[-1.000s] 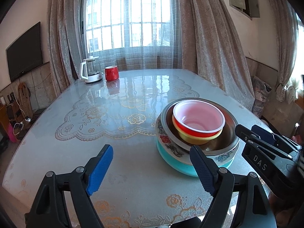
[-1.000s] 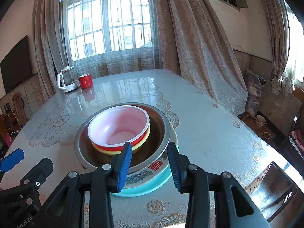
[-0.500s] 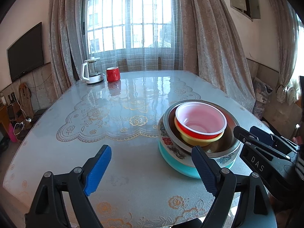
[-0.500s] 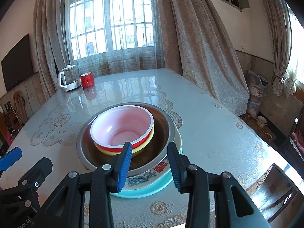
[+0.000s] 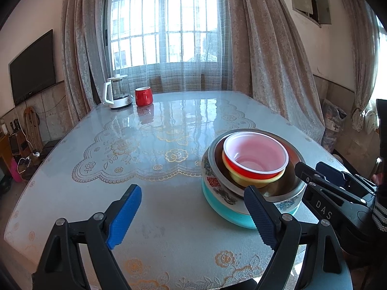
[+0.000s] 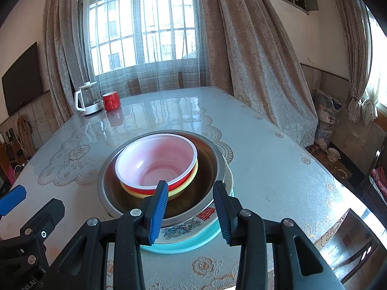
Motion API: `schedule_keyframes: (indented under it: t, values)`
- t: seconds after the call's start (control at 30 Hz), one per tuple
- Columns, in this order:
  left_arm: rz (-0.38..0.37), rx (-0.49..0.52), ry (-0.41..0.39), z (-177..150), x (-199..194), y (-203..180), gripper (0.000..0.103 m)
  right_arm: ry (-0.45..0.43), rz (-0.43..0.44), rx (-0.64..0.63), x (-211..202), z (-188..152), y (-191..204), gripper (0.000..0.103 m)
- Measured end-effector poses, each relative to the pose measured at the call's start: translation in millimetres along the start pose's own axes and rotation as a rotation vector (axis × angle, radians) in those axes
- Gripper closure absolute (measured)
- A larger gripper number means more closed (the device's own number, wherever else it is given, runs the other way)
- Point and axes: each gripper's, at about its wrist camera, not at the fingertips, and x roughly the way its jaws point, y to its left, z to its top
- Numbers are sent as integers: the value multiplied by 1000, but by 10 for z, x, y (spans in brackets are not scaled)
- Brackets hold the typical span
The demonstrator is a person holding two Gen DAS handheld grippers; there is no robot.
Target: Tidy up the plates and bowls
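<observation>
My left gripper (image 5: 193, 213) was wide open over bare table (image 5: 157, 217), right gripper (image 6: 191, 211) half-open, gripping nothing. The stacked bowls (image 6: 157, 166) sat right before it, near the table's edge.

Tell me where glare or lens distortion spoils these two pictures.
Left wrist view: the window is blown out and mirrors as glare on the glossy table; fisheye bends the curtains and darkens the corners. Right wrist view: same window glare on the table, and a washed-out patch at the right edge.
</observation>
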Motion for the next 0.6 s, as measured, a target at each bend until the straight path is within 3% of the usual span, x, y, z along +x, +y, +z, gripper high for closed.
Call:
schedule_keyframes:
  t: [0.6]
  values:
    - [-10, 2, 1, -6, 16, -12, 16, 6, -3, 3, 54, -31, -5, 64]
